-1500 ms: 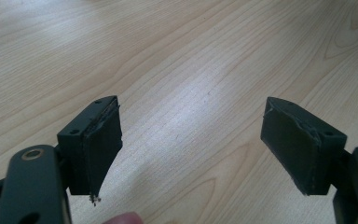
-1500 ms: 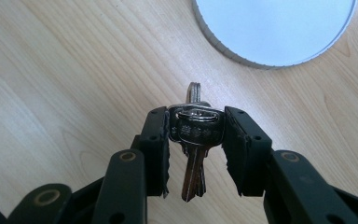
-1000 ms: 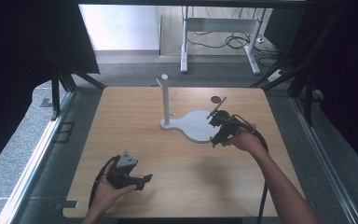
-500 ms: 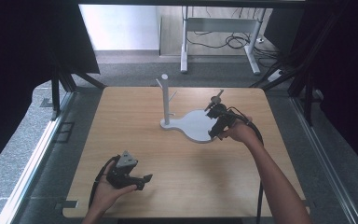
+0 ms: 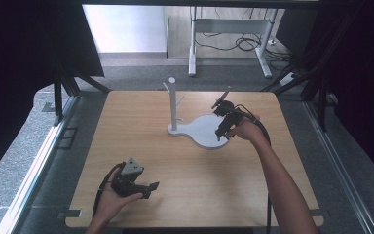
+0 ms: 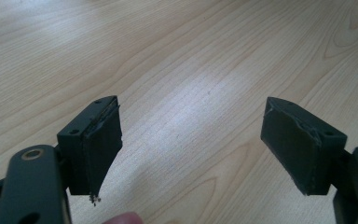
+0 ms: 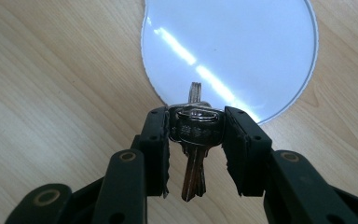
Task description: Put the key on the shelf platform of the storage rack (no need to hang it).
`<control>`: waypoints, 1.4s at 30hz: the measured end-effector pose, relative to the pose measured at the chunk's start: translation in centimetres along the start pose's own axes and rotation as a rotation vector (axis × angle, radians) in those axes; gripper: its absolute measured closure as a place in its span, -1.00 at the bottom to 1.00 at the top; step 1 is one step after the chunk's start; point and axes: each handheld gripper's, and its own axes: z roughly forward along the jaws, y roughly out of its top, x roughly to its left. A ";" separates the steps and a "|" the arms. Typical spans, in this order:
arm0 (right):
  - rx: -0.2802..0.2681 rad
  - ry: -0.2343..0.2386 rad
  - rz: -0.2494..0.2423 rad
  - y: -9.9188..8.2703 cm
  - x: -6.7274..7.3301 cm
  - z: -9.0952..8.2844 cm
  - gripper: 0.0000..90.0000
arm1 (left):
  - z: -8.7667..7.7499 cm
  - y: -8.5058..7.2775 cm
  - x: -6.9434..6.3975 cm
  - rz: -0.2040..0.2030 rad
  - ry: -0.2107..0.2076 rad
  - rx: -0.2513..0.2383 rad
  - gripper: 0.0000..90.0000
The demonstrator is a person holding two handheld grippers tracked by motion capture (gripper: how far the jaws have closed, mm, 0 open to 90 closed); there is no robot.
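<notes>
Over white stand base (image 5: 205,132) at table's 2 o'clock: right gripper (image 7: 196,135) clamped on key bunch (image 7: 195,140). Left gripper (image 6: 191,144) at 7 o'clock, jaws wide apart over bare wood table (image 5: 190,195).

The left black two-jaw claw (image 6: 191,149) has blocky matte jaws with worn, chipped pad edges, small screw holes on top, and brass-ringed pivot holes on its link arms. A grey three-cornered plate (image 5: 133,166) sits at its twelve o'clock side, a black cable trailing at seven. The right black claw (image 7: 196,140) shows the same brass-ringed pivots. Both forearms are bare, without sleeves.
</notes>
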 end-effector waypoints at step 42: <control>-0.033 0.008 0.084 3.6 -2.5 6.0 0.39 | 0.0 0.0 -0.1 0.004 -0.007 -0.002 -0.54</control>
